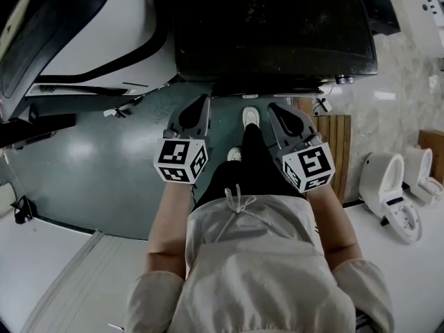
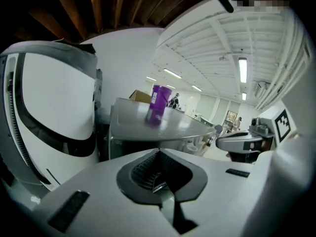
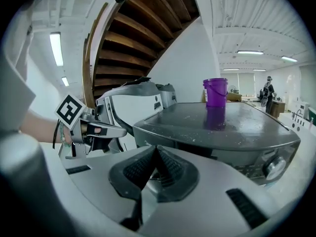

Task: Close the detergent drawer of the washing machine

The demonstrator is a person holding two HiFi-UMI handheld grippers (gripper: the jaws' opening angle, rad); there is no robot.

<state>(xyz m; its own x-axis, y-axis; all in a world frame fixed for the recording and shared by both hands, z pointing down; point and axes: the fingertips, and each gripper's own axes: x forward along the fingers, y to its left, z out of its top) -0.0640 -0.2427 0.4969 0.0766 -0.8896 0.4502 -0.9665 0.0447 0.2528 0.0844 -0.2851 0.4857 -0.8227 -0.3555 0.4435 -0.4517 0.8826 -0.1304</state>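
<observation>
Left claw [image 2: 158,157]: clenched, ribbed pads pressed together, nothing between them.
Right claw [image 3: 155,152]: also clenched and empty, held level with the left one, in front of the person's waist.
Washing machine [image 1: 270,26]: stands straight ahead of both claws, a short way off. A purple cup [image 3: 215,92] sits on its dark top.
Detergent drawer: not made out in any view. From the head view the overhanging top hides the front panel, and both gripper views show only a dark band under the lid.
Knob [image 3: 271,167]: at the right end of the front panel, so the drawer probably lies toward the left end. That would put the left claw nearer, but this is a guess.
Push direction: likely forward, away from the person, along the drawer's length into the machine.
Stage: approach; neither claw touches the machine.
</observation>
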